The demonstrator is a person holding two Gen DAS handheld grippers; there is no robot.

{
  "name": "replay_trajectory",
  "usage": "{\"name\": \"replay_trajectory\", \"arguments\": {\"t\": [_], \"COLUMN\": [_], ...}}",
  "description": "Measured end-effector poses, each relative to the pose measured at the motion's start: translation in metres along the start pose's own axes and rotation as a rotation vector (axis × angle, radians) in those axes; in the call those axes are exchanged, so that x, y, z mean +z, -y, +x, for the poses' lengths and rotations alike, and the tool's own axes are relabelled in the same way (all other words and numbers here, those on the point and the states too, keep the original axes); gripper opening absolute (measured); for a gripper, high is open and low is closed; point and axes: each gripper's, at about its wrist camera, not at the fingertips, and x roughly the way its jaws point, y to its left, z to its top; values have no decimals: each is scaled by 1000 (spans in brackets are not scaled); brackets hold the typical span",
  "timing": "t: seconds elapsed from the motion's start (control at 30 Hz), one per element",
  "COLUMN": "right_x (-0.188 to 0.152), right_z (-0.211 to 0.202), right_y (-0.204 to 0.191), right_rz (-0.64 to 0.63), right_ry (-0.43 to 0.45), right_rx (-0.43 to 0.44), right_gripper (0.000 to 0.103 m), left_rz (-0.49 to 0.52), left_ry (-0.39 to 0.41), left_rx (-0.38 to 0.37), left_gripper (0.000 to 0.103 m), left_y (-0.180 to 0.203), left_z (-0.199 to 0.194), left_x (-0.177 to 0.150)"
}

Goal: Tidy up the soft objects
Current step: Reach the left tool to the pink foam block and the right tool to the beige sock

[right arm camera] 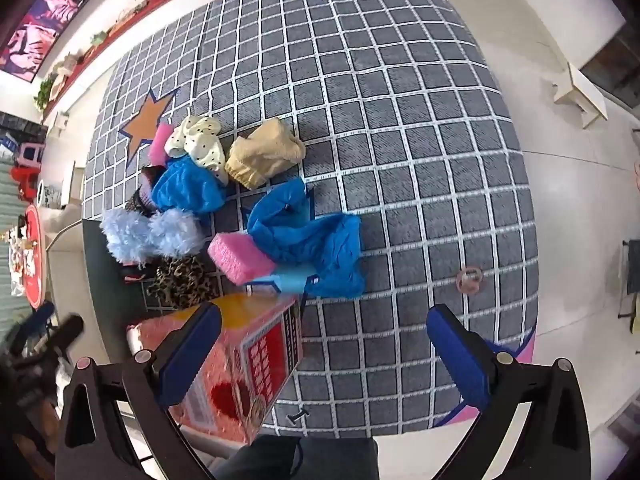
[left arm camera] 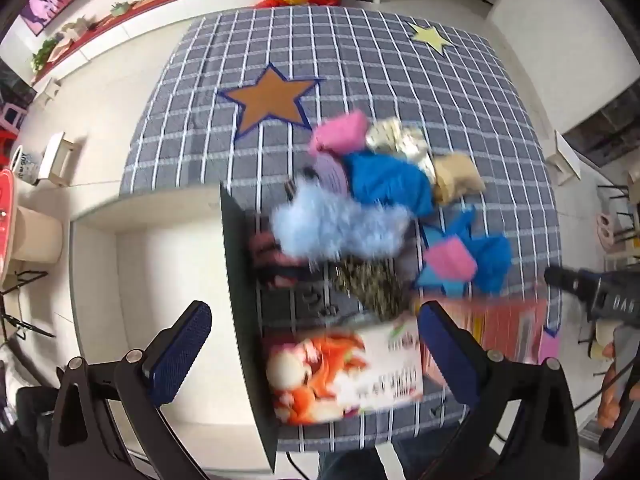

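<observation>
Pink box (right arm camera: 236,364) lengthwise toward soft heap (right arm camera: 224,200)

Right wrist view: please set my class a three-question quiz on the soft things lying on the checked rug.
1. True or false: the pink sponge touches the blue cloth.
2. Which lies nearest the orange star? A) leopard-print fabric B) polka-dot cloth C) beige pouch
3. Fill in: both the left hand-held gripper and the right hand-held gripper are ____.

Key: 1 true; 2 B; 3 open
</observation>
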Motion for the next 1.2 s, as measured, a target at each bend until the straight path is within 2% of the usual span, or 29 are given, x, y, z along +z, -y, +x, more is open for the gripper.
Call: {"name": "replay_trajectory", "arguments": {"t": [0.17, 0.33, 0.37, 0.6, 0.67, 0.73, 0.97, 1.07, 1.2], "right_x": [25, 41, 43, 57, 61, 64, 77, 81, 88], "right_z": [10, 17, 18, 36, 39, 42, 55, 60, 64], "right_y": [4, 9, 10, 11, 9, 8, 2, -2, -9], "right_rz": [-19, -43, -42, -51, -63, -75, -92, -106, -127], "right_ry": [-41, -65, -69, -116, -121, -128, -150, -156, -156], "right_rx": [10, 6, 5, 10, 7, 7, 10, 9, 4], "right_gripper": [103, 103, 103, 103, 103, 103, 103, 103, 103], "left_rz": [12, -3, -6, -11, -25, -22, -28, -27, -36], "left_ry": [-14, -33, -42, -79, -78, -61, -31, -50, -24], "left_rx": [80, 147, 100, 129, 169, 204, 238, 236, 239], "left_gripper": [103, 103, 103, 103, 103, 103, 103, 103, 103], "left_y": [9, 9, 12, 19, 21, 20, 20, 21, 23], "left_z": [21, 33, 42, 72, 78, 78, 73, 77, 75], "left_x": [44, 65, 71, 96, 103, 107, 117, 119, 131]}}
